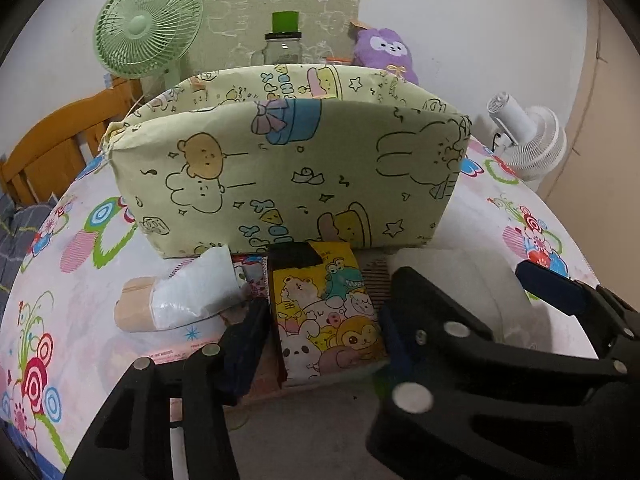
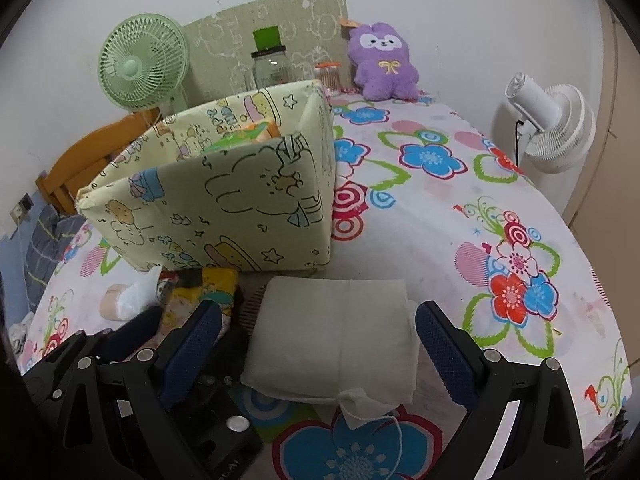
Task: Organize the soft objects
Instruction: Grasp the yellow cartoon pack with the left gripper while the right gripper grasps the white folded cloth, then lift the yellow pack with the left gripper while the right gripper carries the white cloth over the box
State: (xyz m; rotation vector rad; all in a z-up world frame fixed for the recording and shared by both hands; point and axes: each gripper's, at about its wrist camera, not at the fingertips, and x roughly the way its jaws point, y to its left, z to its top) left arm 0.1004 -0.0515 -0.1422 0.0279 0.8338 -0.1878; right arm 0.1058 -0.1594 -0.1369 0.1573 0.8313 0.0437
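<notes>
A yellow tissue pack printed with cartoon animals (image 1: 326,314) lies flat on the flowered sheet in front of a pale green fabric box (image 1: 288,168). My left gripper (image 1: 320,340) straddles the pack. Its right pad sits at the pack's edge, a sliver of sheet shows by the left pad, and the jaws are open. A white soft pack (image 2: 332,332) lies to the right of it, between the wide-open fingers of my right gripper (image 2: 318,346), with gaps on both sides. The box (image 2: 224,200) holds a green and orange packet (image 2: 240,136).
A beige roll half in white plastic (image 1: 180,304) lies left of the cartoon pack. At the back stand a purple plush (image 2: 382,62), a glass jar (image 2: 272,68) and a green fan (image 2: 140,68). A white fan (image 2: 552,120) is at the right edge, and a wooden frame (image 1: 52,148) at the left.
</notes>
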